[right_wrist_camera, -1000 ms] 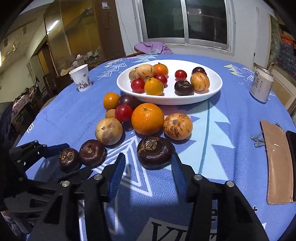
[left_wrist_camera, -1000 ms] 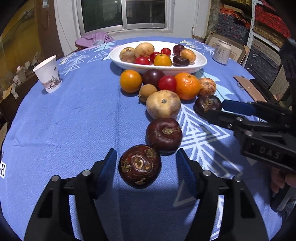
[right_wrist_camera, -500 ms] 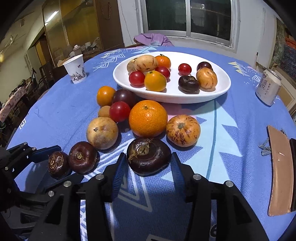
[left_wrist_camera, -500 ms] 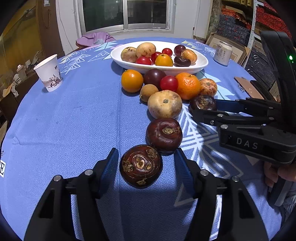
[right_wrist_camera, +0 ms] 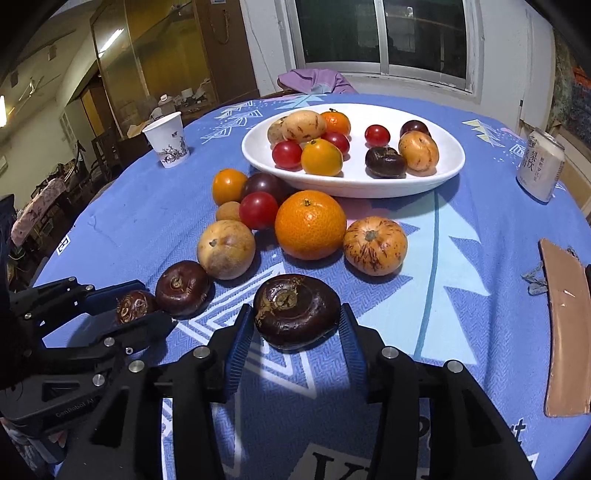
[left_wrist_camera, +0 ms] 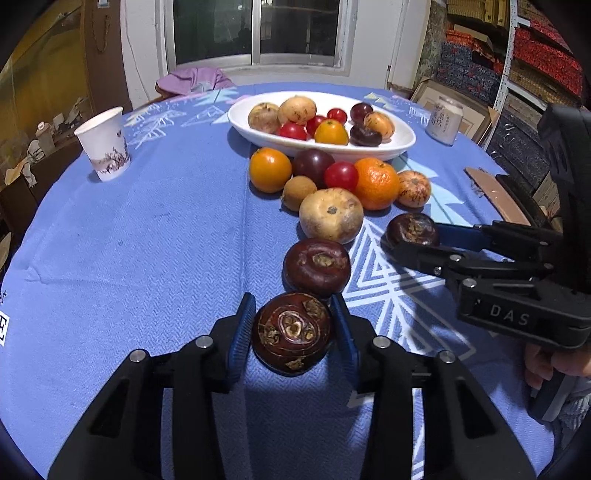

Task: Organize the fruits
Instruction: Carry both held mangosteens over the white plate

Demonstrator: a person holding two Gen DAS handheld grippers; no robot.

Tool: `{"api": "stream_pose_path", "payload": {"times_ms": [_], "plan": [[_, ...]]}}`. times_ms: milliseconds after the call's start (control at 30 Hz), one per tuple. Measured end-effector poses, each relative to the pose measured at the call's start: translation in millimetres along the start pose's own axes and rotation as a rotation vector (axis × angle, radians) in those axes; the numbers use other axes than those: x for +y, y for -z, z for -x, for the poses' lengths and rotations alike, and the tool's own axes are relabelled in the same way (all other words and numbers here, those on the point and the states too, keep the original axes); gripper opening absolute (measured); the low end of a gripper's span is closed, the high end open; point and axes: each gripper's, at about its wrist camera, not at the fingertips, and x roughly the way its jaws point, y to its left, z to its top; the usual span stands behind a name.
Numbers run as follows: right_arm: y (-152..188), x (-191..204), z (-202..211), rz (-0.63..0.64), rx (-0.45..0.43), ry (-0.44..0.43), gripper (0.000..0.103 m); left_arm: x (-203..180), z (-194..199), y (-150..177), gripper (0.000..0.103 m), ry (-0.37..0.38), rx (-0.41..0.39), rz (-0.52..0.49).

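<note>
A blue patterned cloth (left_wrist_camera: 147, 240) covers a round table below a window (left_wrist_camera: 258, 29). The left gripper (left_wrist_camera: 291, 334), jaws just closing, clamps a dark fruit (left_wrist_camera: 291, 332). The right gripper (right_wrist_camera: 297, 328) clamps a second dark fruit (right_wrist_camera: 297, 310). Loose fruit lies ahead before a white bowl (right_wrist_camera: 354, 184). A cup (left_wrist_camera: 105, 146) and can (right_wrist_camera: 541, 168) stand aside.

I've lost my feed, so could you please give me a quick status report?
Left gripper just closed on a dark fruit. Right gripper straddles another dark fruit, contact unclear. Nothing blocks the bowl.
</note>
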Motion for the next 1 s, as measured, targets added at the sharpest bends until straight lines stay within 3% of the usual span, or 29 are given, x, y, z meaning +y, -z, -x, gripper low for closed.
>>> {"api": "stream_pose_path", "payload": {"times_ms": [233, 333, 500, 667, 800, 1000], "plan": [[7.6, -5.1, 12.1, -0.031, -0.03, -0.017, 0.048, 1.6, 15.5, 5.1, 0.041, 0.006, -0.043, 0.009], [2.2, -9.4, 27.6, -0.045, -0.093, -0.009, 0.048, 0.9, 26.1, -6.6, 0.041, -0.012, -0.089, -0.004], [-43.6, -34.4, 87.5, -0.095, -0.274, -0.009, 0.048, 0.1, 51.3, -79.6, 0.041, -0.072, -0.202, -0.059], [-105.2, -62.3, 121.5, -0.136, -0.404, 0.031, 0.048, 5.8, 48.4, -155.9, 0.041, -0.089, -0.285, -0.02], [-143.9, -83.7, 89.2, -0.184, -0.399, 0.018, 0.048, 8.9, 10.6, -192.1, 0.041, -0.075, -0.276, 0.034], [-163.6, -100.2, -14.4, -0.187, -0.199, 0.054, 0.048, 19.1, -60.4, -235.7, 0.041, -0.055, -0.208, 0.083]]}}
